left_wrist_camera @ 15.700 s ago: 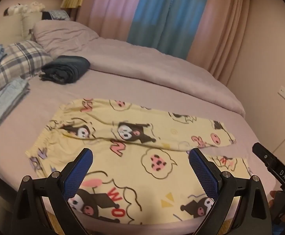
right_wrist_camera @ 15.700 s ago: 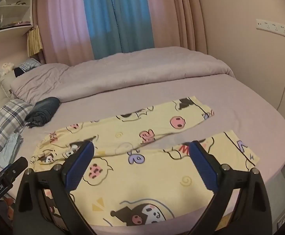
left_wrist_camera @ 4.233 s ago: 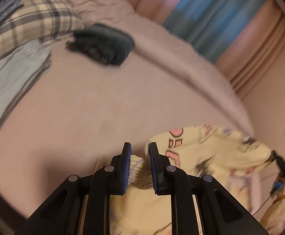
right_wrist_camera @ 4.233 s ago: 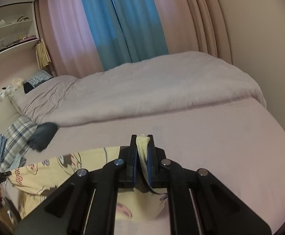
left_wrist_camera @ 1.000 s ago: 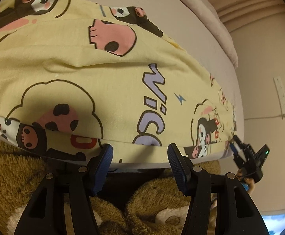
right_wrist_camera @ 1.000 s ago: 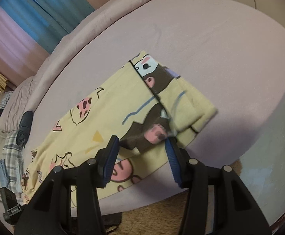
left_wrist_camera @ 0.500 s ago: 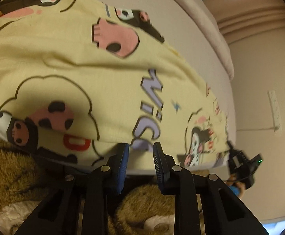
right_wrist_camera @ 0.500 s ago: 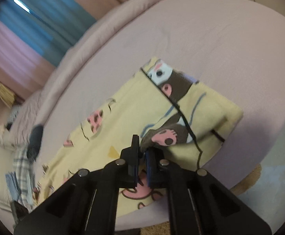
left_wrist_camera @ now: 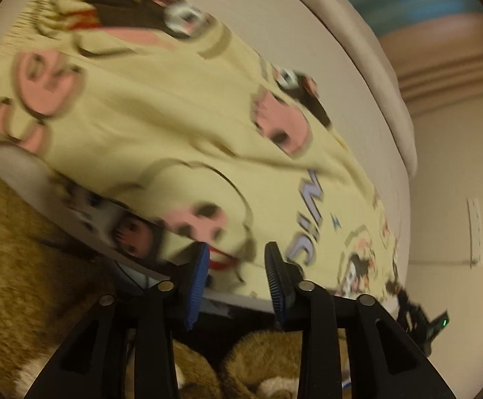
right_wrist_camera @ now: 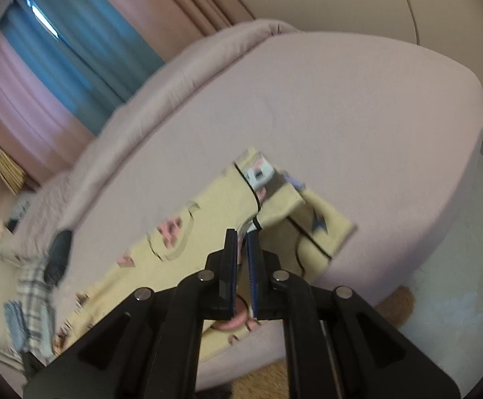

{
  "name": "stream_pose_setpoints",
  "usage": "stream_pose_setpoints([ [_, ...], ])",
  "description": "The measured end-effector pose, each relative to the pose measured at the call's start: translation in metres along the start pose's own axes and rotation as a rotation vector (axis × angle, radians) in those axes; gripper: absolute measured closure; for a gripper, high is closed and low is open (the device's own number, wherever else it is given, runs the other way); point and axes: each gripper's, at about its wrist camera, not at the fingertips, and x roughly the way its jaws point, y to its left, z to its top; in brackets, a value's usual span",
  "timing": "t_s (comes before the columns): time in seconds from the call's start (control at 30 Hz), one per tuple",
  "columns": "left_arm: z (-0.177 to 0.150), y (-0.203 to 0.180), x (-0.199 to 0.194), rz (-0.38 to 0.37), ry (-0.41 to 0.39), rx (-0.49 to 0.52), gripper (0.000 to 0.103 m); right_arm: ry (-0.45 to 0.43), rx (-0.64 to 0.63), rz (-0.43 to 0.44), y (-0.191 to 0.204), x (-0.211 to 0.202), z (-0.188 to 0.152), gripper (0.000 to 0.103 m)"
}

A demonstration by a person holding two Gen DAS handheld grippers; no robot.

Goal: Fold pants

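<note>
- Pants (left_wrist_camera: 181, 126) are lying lengthwise along the near edge of the bed (right_wrist_camera: 357, 106), already doubled leg on leg, with the near hem hanging slightly over the mattress side.
- Right gripper (right_wrist_camera: 241, 249) is clamping the cuff end: a second ago its jaws were wide apart around the hem, now they are pressed nearly together with a sliver of yellow fabric between them, and the cuff corner is lifting and curling back off the sheet.
- Left gripper (left_wrist_camera: 236, 266) is behaving differently: half a second ago its pads were close together at the hem, now they are standing partly apart with the edge of the pants sitting between them. The frame is motion-blurred, so I cannot tell whether it is actually gripping cloth or just straddling it.
- Meaning for the task: the crosswise fold looks like it is starting from the cuff side, with the right hand carrying the legs toward the waistband.
- Risk: if the left side is not pinning its end, the whole garment may be sliding along the bed instead of folding.
- Folded clothes stack (right_wrist_camera: 38, 296) is sitting well apart at the far left, not in the way.
</note>
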Motion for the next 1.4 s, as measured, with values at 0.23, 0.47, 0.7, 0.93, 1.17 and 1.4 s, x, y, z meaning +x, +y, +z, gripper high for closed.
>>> stream_pose_setpoints([
  [0.23,0.012,0.025,-0.011,0.015,-0.067,-0.079,0.069,0.094,0.021,-0.044,-0.013,0.018,-0.019,0.049],
  [0.47,0.024,0.041,-0.022,0.066,-0.161,-0.111,0.069,0.091,0.015,-0.060,-0.016,0.026,-0.012,0.046],
  [0.7,0.034,0.054,-0.026,0.045,-0.238,-0.137,0.069,0.066,0.050,-0.056,-0.022,0.028,0.002,0.047],
  [0.93,0.028,0.047,-0.026,0.057,-0.291,-0.039,0.101,0.022,0.155,-0.027,-0.041,0.028,0.011,0.064],
  [1.17,0.026,0.048,-0.052,-0.045,-0.283,-0.052,0.102,-0.048,0.147,-0.052,-0.043,0.010,0.016,0.097],
  [1.4,0.020,0.042,-0.062,0.001,-0.258,0.006,0.102,-0.054,0.096,-0.106,-0.039,0.004,0.021,0.097],
])
